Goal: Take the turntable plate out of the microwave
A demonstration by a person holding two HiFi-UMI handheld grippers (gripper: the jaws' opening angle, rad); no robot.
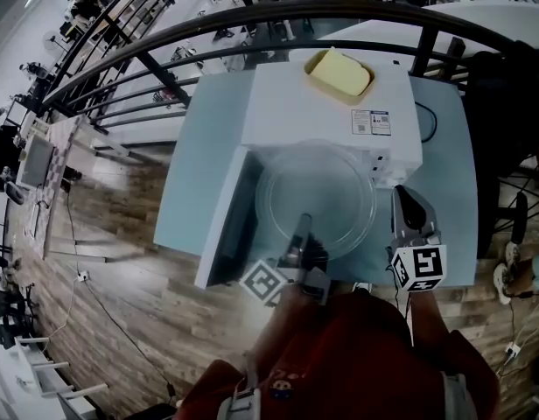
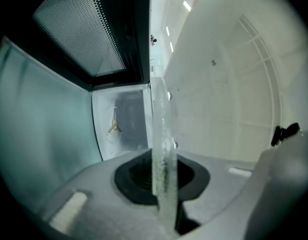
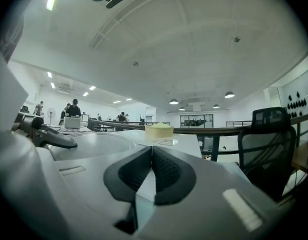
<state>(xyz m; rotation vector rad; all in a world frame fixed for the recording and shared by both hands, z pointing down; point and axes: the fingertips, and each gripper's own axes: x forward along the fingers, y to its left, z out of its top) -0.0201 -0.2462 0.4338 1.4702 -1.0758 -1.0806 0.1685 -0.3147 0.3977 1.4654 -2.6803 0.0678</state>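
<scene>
The clear glass turntable plate [image 1: 315, 191] hangs level in front of the white microwave [image 1: 322, 112], above its open mouth. My left gripper [image 1: 302, 226] is shut on the plate's near rim. In the left gripper view the rim [image 2: 161, 149] runs edge-on between the black pads of that gripper [image 2: 161, 184]. My right gripper [image 1: 408, 195] is beside the plate's right edge, apart from it. Its jaws [image 3: 152, 159] are shut with nothing between them. The right gripper view shows the plate [image 3: 94, 144] to its left.
The microwave door [image 1: 230, 221] stands open to the left, its mesh window [image 2: 79, 24] close to my left gripper. A yellow block [image 1: 338, 74] lies on top of the microwave. The pale blue table [image 1: 195, 147] backs onto a dark railing [image 1: 252, 20]. A black chair [image 3: 266, 144] stands at the right.
</scene>
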